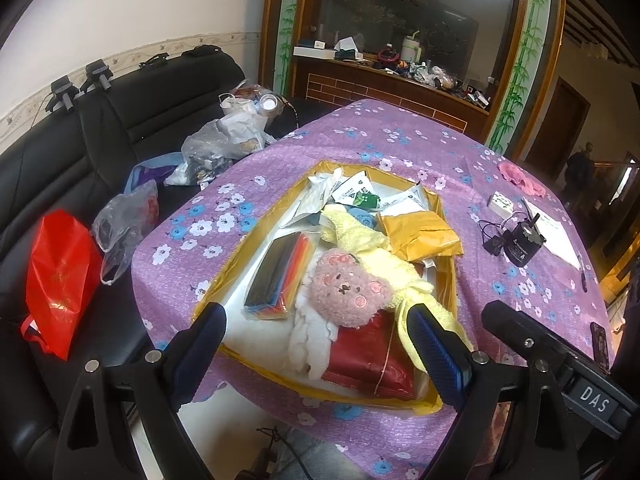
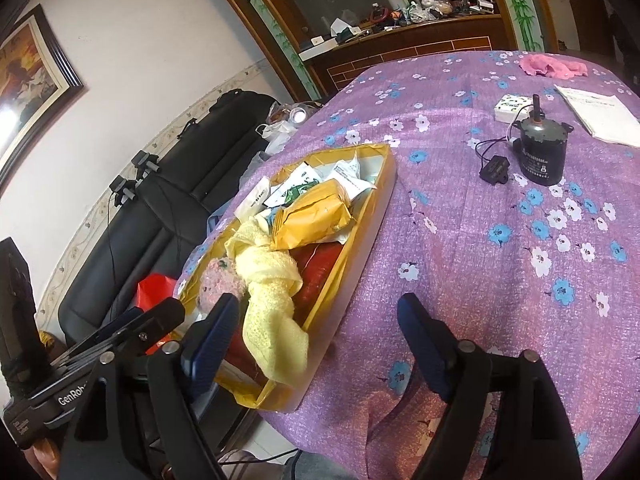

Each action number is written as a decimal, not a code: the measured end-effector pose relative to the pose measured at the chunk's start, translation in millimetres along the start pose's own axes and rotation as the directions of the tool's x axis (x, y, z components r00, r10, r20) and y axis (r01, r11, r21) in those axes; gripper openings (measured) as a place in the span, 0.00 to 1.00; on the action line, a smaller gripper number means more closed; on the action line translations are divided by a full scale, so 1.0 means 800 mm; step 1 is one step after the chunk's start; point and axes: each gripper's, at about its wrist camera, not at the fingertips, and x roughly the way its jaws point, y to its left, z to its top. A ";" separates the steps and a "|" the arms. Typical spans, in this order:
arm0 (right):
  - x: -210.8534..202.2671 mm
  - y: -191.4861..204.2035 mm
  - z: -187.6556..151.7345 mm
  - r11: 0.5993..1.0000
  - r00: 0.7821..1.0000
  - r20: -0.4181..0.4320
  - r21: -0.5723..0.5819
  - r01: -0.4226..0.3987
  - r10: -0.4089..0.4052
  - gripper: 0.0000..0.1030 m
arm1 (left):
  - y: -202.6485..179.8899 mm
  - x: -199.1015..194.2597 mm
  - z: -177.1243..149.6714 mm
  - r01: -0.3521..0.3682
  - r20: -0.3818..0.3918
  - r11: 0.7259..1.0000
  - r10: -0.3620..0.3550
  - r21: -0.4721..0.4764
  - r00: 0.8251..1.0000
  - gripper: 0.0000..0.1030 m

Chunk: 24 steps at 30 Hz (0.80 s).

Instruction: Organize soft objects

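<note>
Both held with blue-padded fingers spread wide and empty, left gripper (image 1: 316, 344) above the shallow yellow cardboard tray (image 1: 224, 280) holding the pink plush bear head (image 1: 348, 288) and pale yellow knitted towel (image 2: 272, 280), right gripper (image 2: 316, 344) over the purple flowered tablecloth (image 2: 500, 272).

Looks like someone's living room at home: black leather sofa (image 1: 120, 128) piled with plastic bags (image 1: 224, 140), a framed painting (image 2: 28, 80) on the wall, a wooden cabinet (image 1: 384, 84) cluttered with odds and ends, and a table with a purple flowered tablecloth (image 2: 500, 260).
</note>
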 end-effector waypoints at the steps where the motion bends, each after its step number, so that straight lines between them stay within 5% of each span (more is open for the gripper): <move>1: 0.000 0.001 0.000 1.000 1.000 0.002 -0.004 0.002 -0.002 0.79 | 0.001 0.001 0.002 -0.001 -0.001 1.000 0.001 -0.001 1.000 0.91; 24: 0.008 0.019 0.001 0.995 1.000 0.024 -0.096 0.021 -0.019 0.79 | 0.002 0.012 0.004 -0.083 -0.005 0.996 0.084 0.040 0.996 0.91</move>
